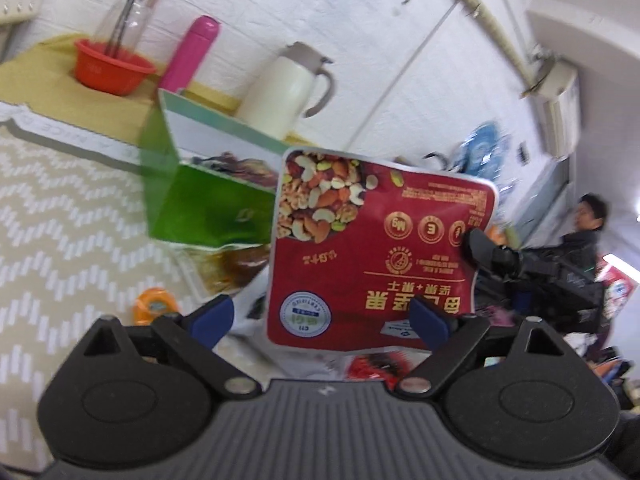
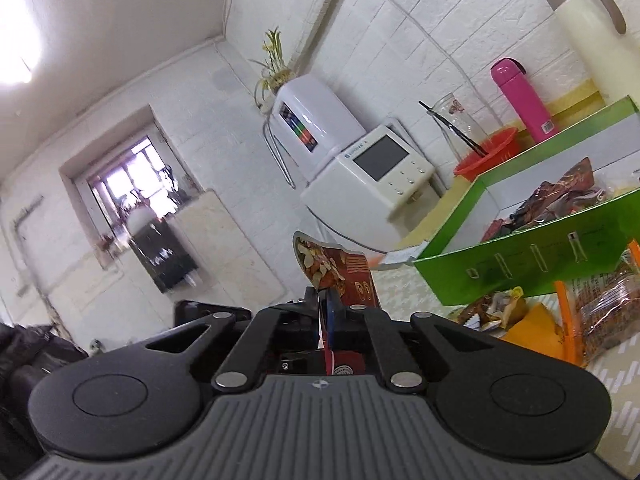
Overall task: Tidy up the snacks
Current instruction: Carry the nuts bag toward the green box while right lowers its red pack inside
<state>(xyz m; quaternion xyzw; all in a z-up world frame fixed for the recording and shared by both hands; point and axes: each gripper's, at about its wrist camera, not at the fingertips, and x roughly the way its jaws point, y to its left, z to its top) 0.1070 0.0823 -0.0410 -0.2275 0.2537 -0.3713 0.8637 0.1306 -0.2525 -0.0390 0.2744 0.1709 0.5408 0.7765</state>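
A red nut-mix packet (image 1: 372, 248) hangs upside down in the air, facing the left wrist camera. My right gripper (image 1: 480, 248) comes in from the right and is shut on the packet's right edge. In the right wrist view the same packet (image 2: 332, 264) stands edge-on, pinched in the right gripper (image 2: 326, 308). My left gripper (image 1: 320, 318) is open wide just below the packet; its blue pads flank the packet's lower edge without pressing it. Behind stands an open green box (image 1: 212, 204) (image 2: 520, 264) with several snack bags inside.
Loose snack packets (image 1: 236, 264) (image 2: 600, 304) lie on the patterned tablecloth (image 1: 60, 220) in front of the box. A cream jug (image 1: 288, 88), pink flask (image 1: 192, 52) and red bowl (image 1: 112, 66) stand by the wall. A person (image 1: 588, 220) is at the far right.
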